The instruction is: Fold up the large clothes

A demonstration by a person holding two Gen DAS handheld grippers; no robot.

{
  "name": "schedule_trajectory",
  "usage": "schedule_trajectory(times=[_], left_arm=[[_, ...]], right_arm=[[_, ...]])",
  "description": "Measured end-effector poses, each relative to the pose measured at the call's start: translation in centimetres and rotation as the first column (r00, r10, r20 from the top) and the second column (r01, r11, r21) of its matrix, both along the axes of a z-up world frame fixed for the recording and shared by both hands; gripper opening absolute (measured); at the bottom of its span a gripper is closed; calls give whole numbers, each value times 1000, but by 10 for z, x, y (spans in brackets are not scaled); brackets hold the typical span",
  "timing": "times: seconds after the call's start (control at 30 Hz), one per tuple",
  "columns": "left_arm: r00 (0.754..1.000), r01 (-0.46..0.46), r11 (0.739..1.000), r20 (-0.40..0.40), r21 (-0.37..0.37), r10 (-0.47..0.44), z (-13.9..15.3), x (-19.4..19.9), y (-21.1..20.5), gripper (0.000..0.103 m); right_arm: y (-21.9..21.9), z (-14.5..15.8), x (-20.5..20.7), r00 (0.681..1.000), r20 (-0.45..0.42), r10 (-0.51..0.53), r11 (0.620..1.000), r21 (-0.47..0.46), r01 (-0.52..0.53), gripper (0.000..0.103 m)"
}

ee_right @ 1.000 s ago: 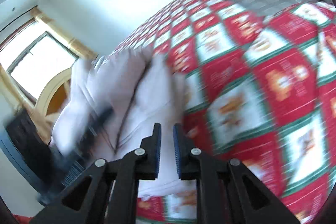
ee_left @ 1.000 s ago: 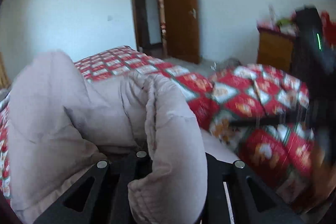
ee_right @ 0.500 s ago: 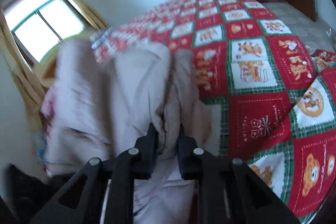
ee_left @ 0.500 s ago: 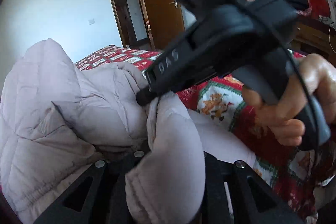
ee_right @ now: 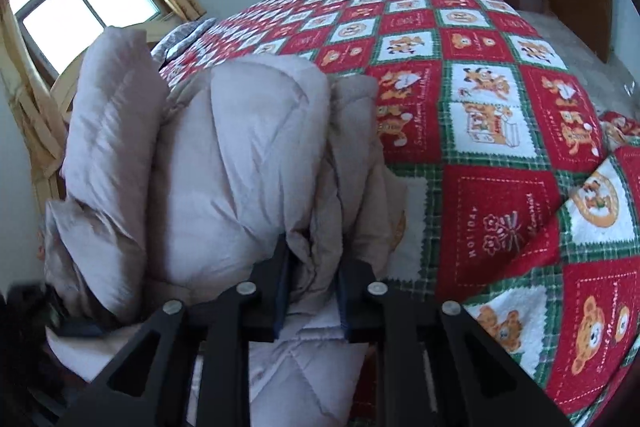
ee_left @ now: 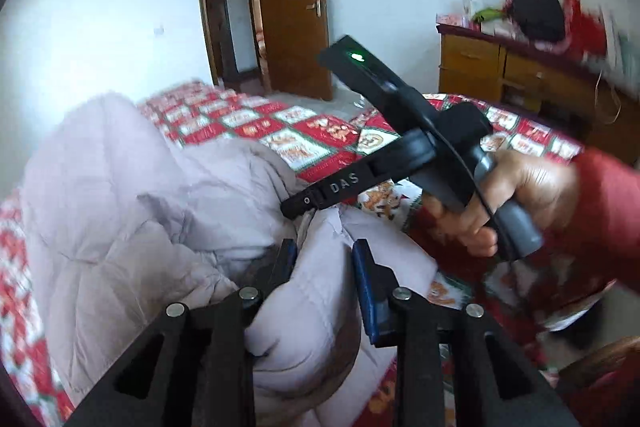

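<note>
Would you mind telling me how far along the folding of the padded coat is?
The coat is bunched on the quilt, partly gathered. The right gripper pinches a fold; the left gripper, jaws just opening, has fabric between. Flattening and final folds remain.

The left hand-held gripper (ee_left: 324,263) has just been opening its jaws: one second ago they pinched a thick roll of the pale padded coat (ee_left: 132,211) tightly, and now a gap shows beside the right pad, with the fabric between them. The right hand-held gripper (ee_right: 312,279), which was closed on nothing above the bed cover (ee_right: 500,147), has come onto the coat and now pinches a fold of it. In the left wrist view it has arrived from the blurred right edge, with the hand (ee_left: 516,199) that holds it.
</note>
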State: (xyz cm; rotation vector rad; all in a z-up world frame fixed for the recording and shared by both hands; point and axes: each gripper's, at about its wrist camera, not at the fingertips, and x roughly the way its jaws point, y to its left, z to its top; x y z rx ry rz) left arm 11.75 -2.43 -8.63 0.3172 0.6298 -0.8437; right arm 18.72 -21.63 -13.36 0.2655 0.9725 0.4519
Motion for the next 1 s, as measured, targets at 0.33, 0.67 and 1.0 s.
schedule_trajectory(times=[0.33,0.67,1.0], left_arm=[[945,129,989,296,66,-143,5,-40,-57,63],[892,47,970,447,-238,67,70,-29,27,87],[744,-662,655,-218,-365,631,-17,155,172,87]], right_arm=[[-4,5,-4,999,16,-42,999,33,41,20],[-2,5,0,998,29,-51,999,-10,51,20],[-1,-11,-6,997,53,-64,995,-70,68,20]])
